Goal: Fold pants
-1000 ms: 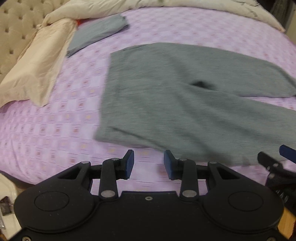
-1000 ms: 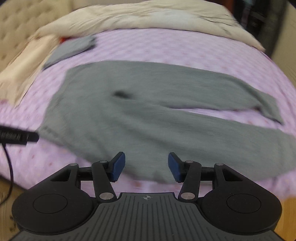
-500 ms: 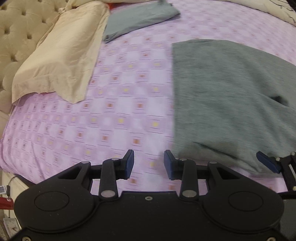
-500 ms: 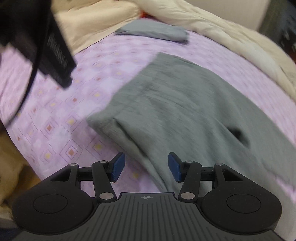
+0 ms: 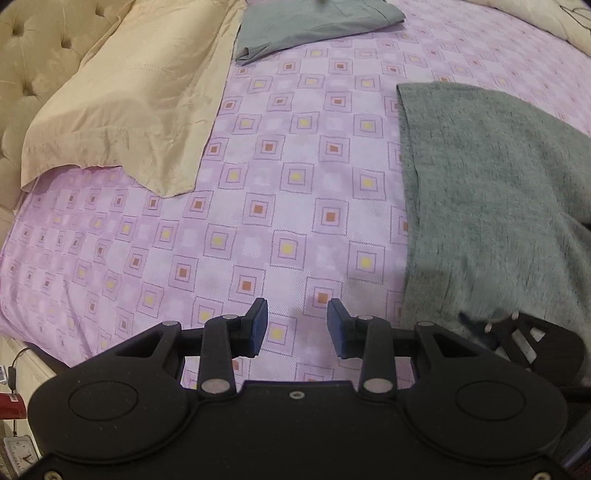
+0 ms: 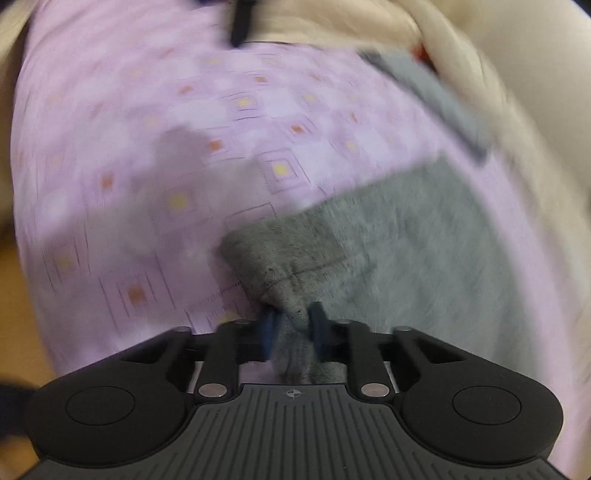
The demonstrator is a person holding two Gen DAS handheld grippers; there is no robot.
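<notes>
The grey pants (image 5: pixel 491 192) lie flat on the purple patterned bed sheet (image 5: pixel 280 177), filling the right side of the left wrist view. My left gripper (image 5: pixel 295 326) is open and empty over bare sheet, just left of the waistband's near corner. In the blurred right wrist view my right gripper (image 6: pixel 293 326) is shut on the near waistband corner of the pants (image 6: pixel 406 236), with cloth bunched between the blue pads. The right gripper's body shows at the lower right of the left wrist view (image 5: pixel 517 339).
A beige pillowcase (image 5: pixel 125 96) lies at the upper left against a tufted headboard (image 5: pixel 22 48). A folded grey-green garment (image 5: pixel 314 26) sits at the far end of the bed. A cream duvet (image 6: pixel 480 74) lies beyond it. The bed's near edge runs along the lower left.
Both grippers have swung left toward the waistband end. The right gripper was open and has now shut on the near waistband corner. The left gripper stays open.
</notes>
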